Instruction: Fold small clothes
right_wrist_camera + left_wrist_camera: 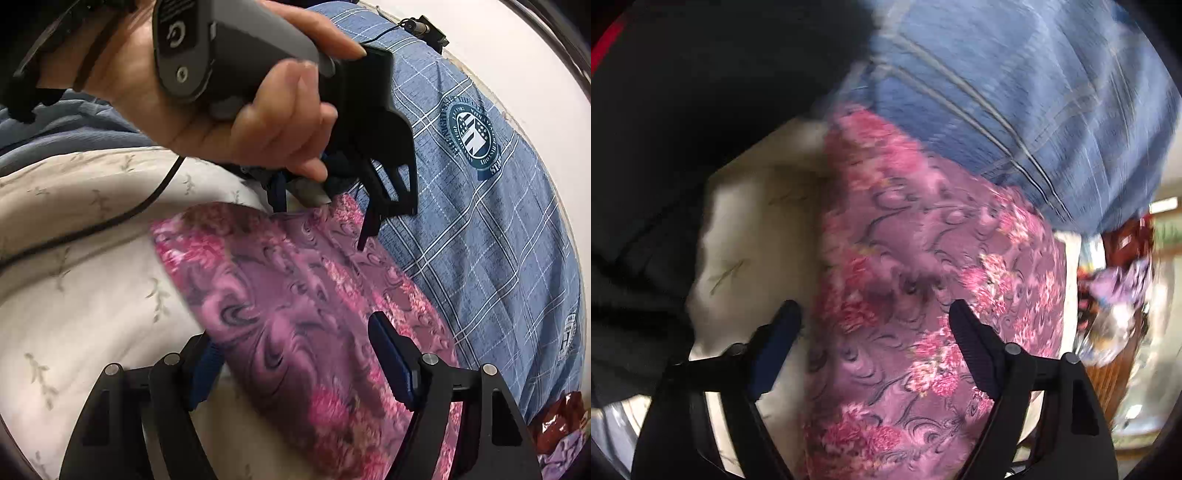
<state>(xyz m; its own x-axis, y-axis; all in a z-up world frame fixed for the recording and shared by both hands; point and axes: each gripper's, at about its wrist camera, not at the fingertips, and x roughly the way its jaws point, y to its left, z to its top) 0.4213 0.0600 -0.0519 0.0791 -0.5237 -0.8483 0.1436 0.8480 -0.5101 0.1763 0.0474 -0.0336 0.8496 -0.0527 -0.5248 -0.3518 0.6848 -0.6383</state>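
A pink and purple floral garment lies in a long folded strip on a white leaf-print sheet. It also shows in the right wrist view. A blue plaid shirt lies along its far edge, and in the right wrist view it shows a round crest. My left gripper is open, jaws spread just above the floral garment. In the right wrist view the left gripper sits over the garment's far end, held in a hand. My right gripper is open over the garment's near end, holding nothing.
The white sheet spreads to the left with a black cable across it. A dark garment fills the left wrist view's upper left. More patterned clothes lie at the right edge. A red-patterned cloth lies at lower right.
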